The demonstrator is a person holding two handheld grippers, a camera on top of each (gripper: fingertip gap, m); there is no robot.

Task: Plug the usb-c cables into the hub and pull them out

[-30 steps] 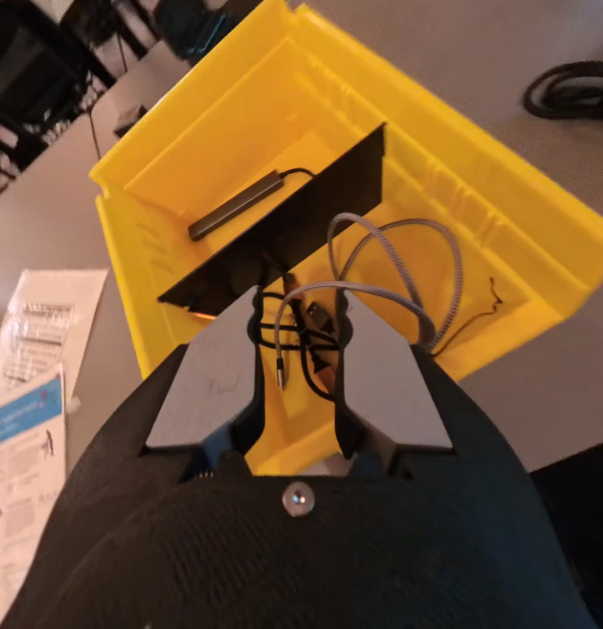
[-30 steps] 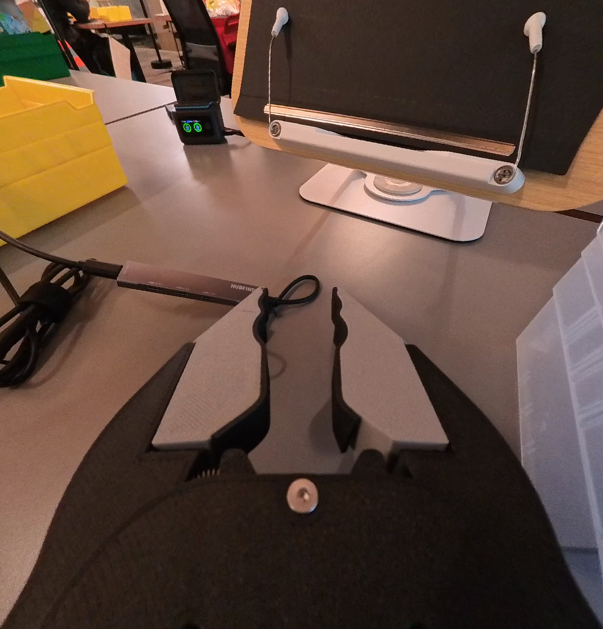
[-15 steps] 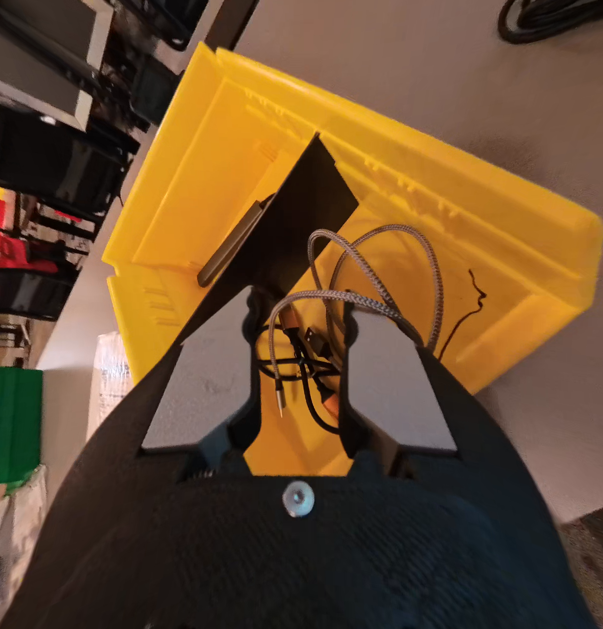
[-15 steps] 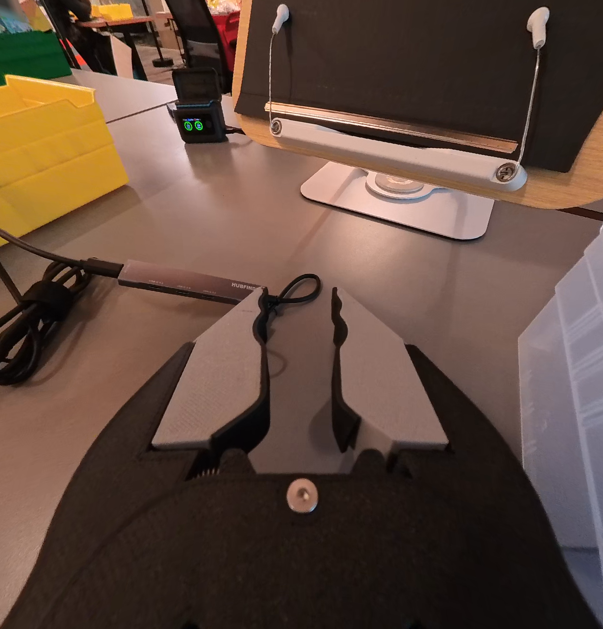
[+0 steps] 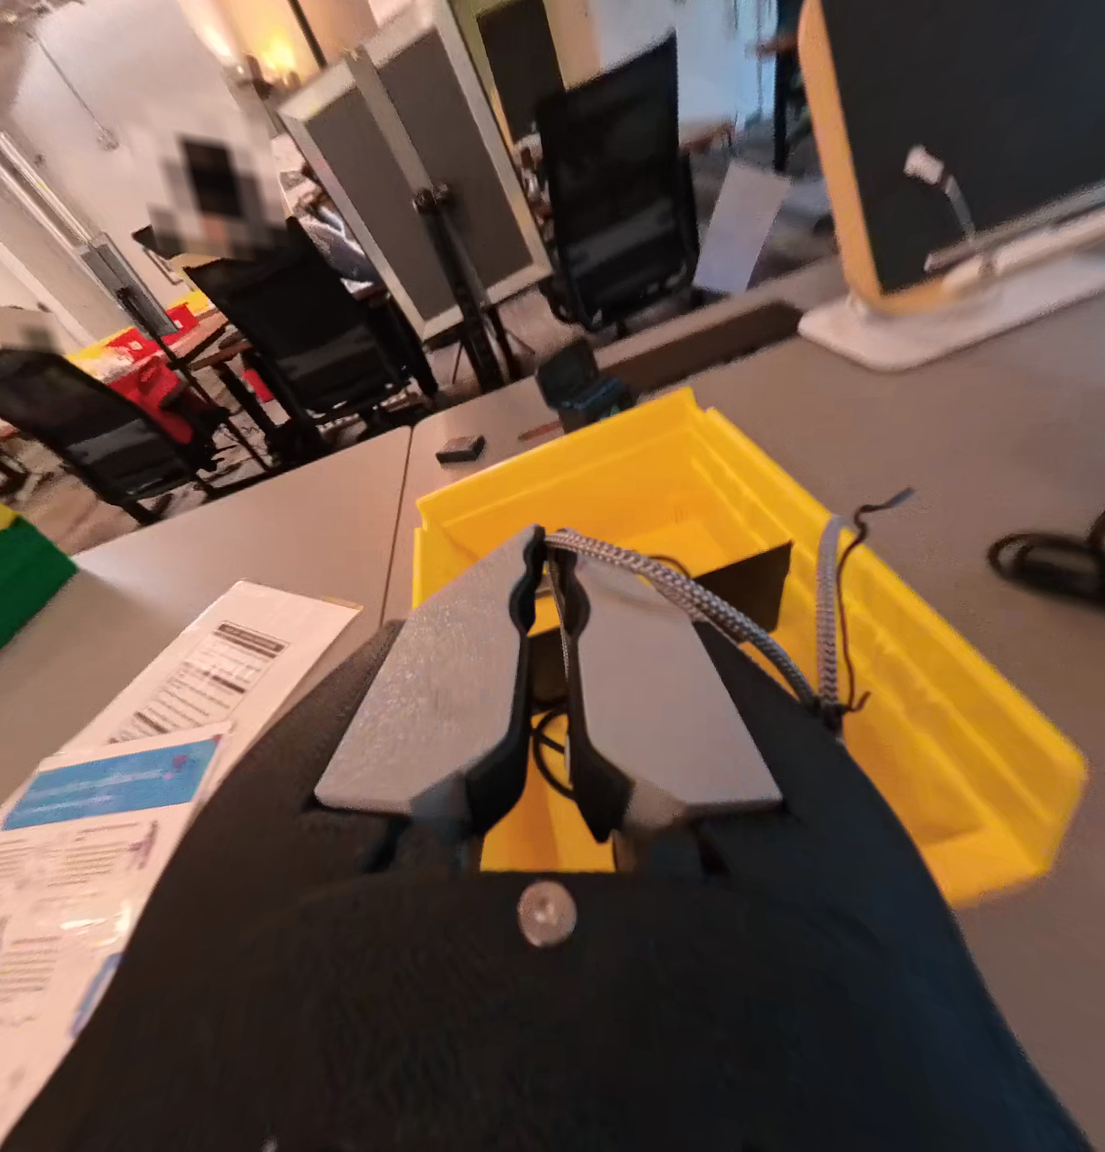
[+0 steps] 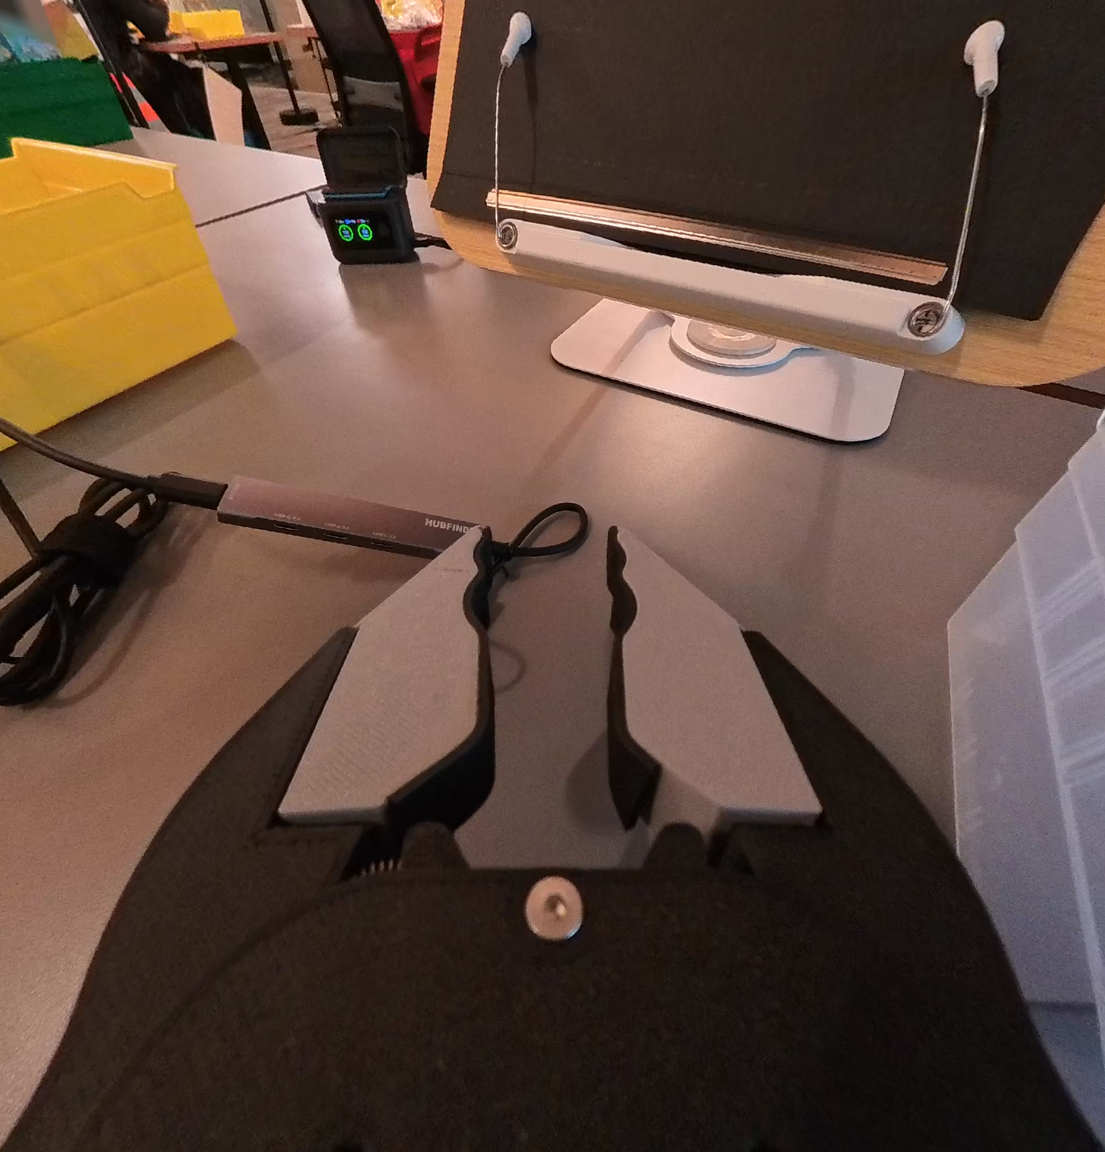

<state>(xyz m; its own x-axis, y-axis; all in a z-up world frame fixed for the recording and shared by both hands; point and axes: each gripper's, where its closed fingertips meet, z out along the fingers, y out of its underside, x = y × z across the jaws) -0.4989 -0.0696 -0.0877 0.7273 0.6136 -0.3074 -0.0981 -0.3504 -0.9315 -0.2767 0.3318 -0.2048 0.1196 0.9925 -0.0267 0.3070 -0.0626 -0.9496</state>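
My left gripper (image 5: 553, 548) is shut on a grey braided usb-c cable (image 5: 681, 592) and holds it above the yellow bin (image 5: 942, 673). The cable loops off to the right, with a thin dark tie (image 5: 855, 530) on it. Black cables (image 5: 544, 742) lie in the bin below the fingers. In the right wrist view a slim grey hub (image 6: 325, 517) lies on the table, its ports facing me. My right gripper (image 6: 547, 536) is open and empty, its left fingertip at the hub's right end beside a small black cord loop (image 6: 556, 530).
A black divider (image 5: 755, 586) stands in the bin. Papers (image 5: 132, 748) lie left of it. A coiled black cable (image 6: 51, 580) runs from the hub's left end. A book stand (image 6: 724, 368), a small charger box (image 6: 363, 224) and a clear plastic organizer (image 6: 1061, 717) surround the hub.
My left gripper has closed on the braided cable and lifted it out of the bin, tilting up toward the room. The right gripper has not moved.
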